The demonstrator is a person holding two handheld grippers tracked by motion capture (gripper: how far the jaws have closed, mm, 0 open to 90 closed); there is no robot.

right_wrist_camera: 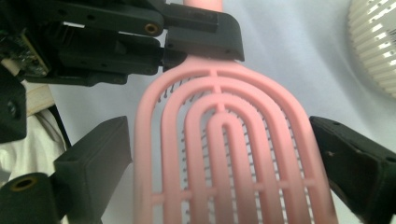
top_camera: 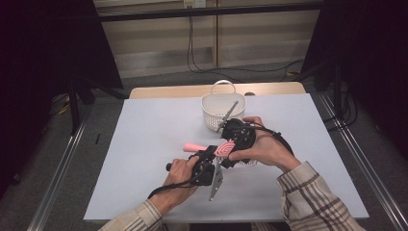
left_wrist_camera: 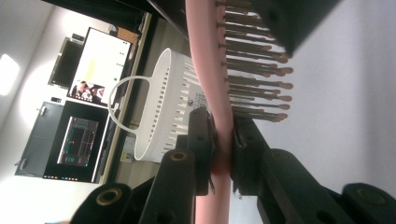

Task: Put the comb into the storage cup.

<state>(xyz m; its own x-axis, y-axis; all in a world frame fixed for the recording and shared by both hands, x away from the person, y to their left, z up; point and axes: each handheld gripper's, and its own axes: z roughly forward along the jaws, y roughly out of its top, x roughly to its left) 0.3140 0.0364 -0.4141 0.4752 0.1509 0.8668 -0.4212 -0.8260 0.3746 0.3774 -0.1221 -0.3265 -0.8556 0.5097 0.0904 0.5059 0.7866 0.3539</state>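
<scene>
Table (top_camera: 144, 144) under us, white basket (top_camera: 219, 108) at the far middle. Pink hairbrush (top_camera: 222, 148) is held in the air near the table's centre, between our two hands. Left gripper (left_wrist_camera: 223, 140) is clamped tight on its neck; right gripper (right_wrist_camera: 219, 154) straddles the head, jaws wide and off it. We judge this a handover to the left: we keep the left grip firm and back the right straight off, clear of the bristles (left_wrist_camera: 254, 74).
</scene>
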